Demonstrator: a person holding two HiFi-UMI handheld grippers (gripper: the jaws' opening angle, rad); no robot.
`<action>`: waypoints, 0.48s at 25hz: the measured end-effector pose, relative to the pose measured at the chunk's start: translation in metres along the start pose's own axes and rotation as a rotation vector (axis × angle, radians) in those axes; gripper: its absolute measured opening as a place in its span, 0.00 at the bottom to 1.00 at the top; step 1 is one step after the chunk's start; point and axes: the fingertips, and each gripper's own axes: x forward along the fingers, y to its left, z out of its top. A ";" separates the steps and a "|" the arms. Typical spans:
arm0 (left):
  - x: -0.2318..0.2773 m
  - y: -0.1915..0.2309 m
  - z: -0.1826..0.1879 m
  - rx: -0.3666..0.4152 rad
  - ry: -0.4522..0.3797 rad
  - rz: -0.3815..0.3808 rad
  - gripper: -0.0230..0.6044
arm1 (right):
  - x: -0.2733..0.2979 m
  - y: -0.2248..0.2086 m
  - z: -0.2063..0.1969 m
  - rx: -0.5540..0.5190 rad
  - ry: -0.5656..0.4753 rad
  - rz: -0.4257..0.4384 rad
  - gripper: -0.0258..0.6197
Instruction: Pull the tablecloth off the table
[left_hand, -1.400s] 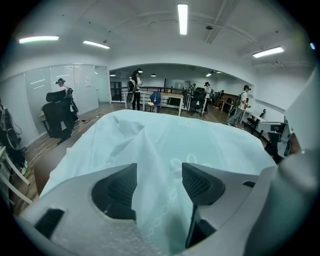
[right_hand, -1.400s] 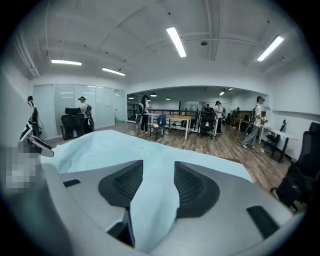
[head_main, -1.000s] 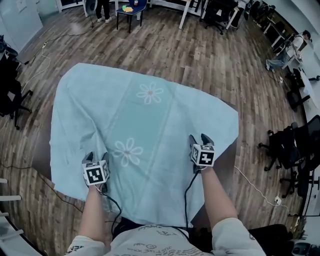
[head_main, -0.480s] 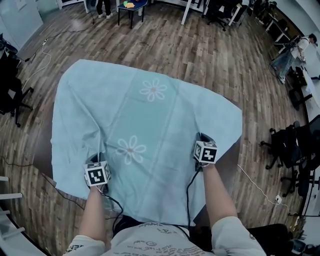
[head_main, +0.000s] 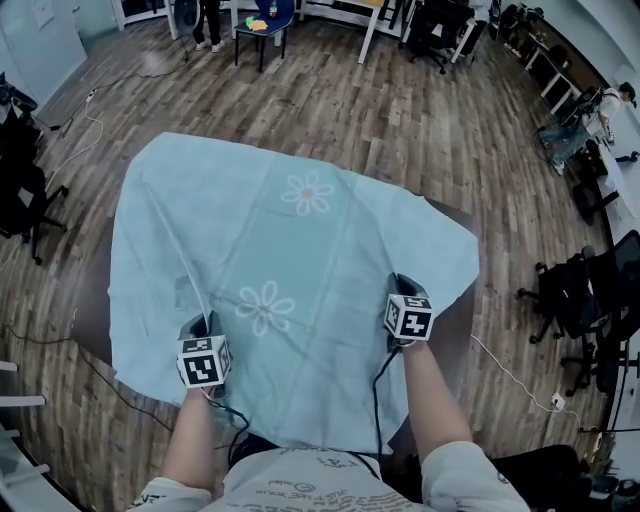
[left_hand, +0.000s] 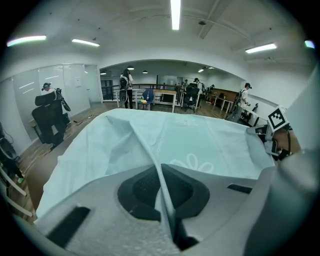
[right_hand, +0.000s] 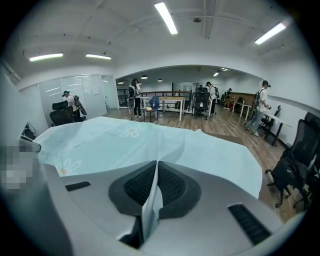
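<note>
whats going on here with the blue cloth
A person holds a claw in each hand over a table covered by a light blue tablecloth with flower prints. The left claw and the right claw are each shut on a pinched-up fold of the tablecloth near the person's side. The cloth lies over most of the table, with only bare edges showing at the left and right, so it has not been pulled off yet.
</note>
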 end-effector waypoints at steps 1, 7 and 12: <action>-0.003 -0.005 0.003 0.004 -0.011 -0.014 0.05 | -0.005 0.004 0.002 -0.002 -0.010 0.009 0.06; -0.023 -0.041 0.023 0.048 -0.073 -0.112 0.05 | -0.046 0.034 0.016 -0.023 -0.093 0.064 0.06; -0.032 -0.073 0.043 0.074 -0.120 -0.202 0.05 | -0.085 0.060 0.032 -0.047 -0.181 0.080 0.06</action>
